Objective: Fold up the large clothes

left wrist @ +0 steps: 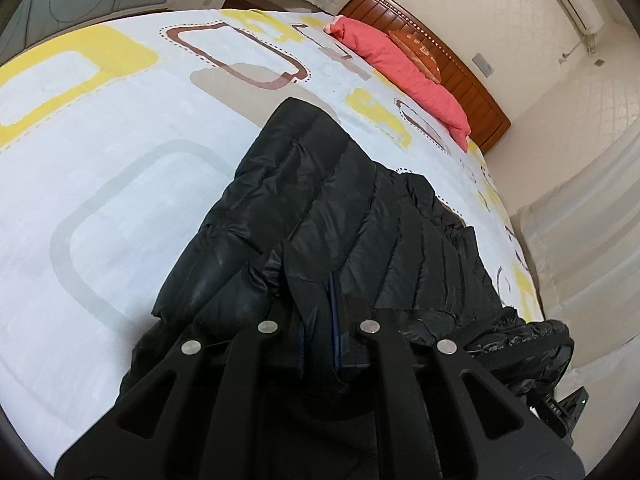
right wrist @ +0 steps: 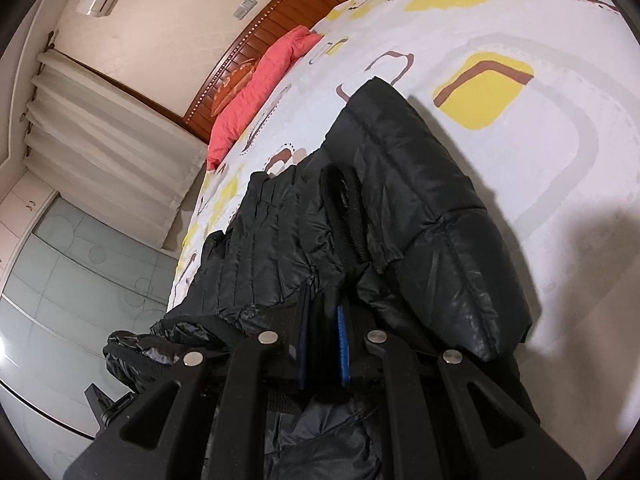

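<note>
Both my tongs, left gripper (left wrist: pixel 320 312) and right gripper (right wrist: pixel 324 320), pinch the black puffer jacket (left wrist: pixel 320 184) over the bed (left wrist: pixel 100 184); mid-fold, next I lay it flat.

Jacket (left wrist: pixel 320 216) lies on the bed (left wrist: pixel 120 208), stretched away from me toward its middle. Its near edge sits in my left gripper (left wrist: pixel 320 320) and in my right gripper (right wrist: pixel 324 320), both pinched on it. Pillow (left wrist: pixel 404 76) lies at the bed's far end, against the headboard (left wrist: pixel 460 68). Curtain (right wrist: pixel 108 148) hangs beside the bed.
</note>
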A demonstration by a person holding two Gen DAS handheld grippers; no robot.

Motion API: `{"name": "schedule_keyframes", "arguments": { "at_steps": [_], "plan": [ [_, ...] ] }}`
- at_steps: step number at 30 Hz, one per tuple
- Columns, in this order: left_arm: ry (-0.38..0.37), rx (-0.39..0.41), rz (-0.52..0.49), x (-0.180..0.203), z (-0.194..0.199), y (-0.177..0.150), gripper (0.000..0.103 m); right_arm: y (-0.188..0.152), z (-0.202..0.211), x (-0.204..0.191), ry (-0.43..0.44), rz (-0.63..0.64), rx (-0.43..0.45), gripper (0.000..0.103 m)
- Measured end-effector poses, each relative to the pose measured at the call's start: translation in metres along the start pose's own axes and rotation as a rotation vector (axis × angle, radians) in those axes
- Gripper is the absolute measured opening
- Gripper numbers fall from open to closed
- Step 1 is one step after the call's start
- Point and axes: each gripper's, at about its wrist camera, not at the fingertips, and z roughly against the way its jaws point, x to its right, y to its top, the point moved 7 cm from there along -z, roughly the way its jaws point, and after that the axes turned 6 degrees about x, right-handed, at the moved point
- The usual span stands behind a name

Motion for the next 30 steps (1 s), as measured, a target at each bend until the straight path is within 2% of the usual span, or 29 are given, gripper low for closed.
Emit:
{"name": "schedule_keyframes", "arguments": {
  "at_steps": [3,4,6,7,8,9,10,13,18,21,26,30],
  "plan": [
    [-0.009,-0.001,-0.028,0.005,0.009,0.002,0.013,0.000,0.007,-0.004,0.010,0.004,0.000,0.015],
    [-0.017,-0.001,-0.025,0.006,0.013,0.003,0.017,0.001,0.009,-0.005,0.012,0.003,0.001,0.019],
    [-0.052,-0.005,0.010,0.006,0.026,0.004,0.031,0.003,0.016,-0.006,0.025,-0.002,0.009,0.033],
    [-0.066,-0.004,0.029,0.006,0.031,0.005,0.041,0.003,0.025,-0.007,0.037,-0.010,0.018,0.052],
    [-0.077,-0.002,0.043,0.007,0.036,0.006,0.057,0.004,0.029,-0.009,0.044,-0.013,0.029,0.063],
    [-0.092,0.011,0.055,0.007,0.045,0.007,0.064,0.006,0.036,-0.010,0.051,-0.013,0.048,0.070],
    [-0.090,0.030,0.052,0.008,0.052,0.008,0.070,0.007,0.047,-0.012,0.059,-0.003,0.073,0.070],
    [-0.100,0.054,0.013,0.008,0.069,0.008,0.072,0.004,0.061,-0.018,0.059,0.034,0.066,0.070],
    [-0.060,-0.010,-0.028,-0.006,0.061,0.003,0.072,0.002,0.063,-0.024,-0.025,0.180,0.040,0.070],
    [-0.027,-0.031,-0.053,-0.011,0.047,0.009,0.072,0.010,0.050,-0.027,-0.067,0.237,0.024,0.070],
    [-0.017,-0.038,-0.140,-0.005,0.021,0.025,0.072,0.023,0.017,-0.032,-0.126,0.336,-0.011,0.070],
    [-0.016,-0.091,-0.148,-0.005,-0.004,0.024,0.072,0.027,-0.013,-0.028,-0.156,0.365,-0.066,0.070]
  ]
}}
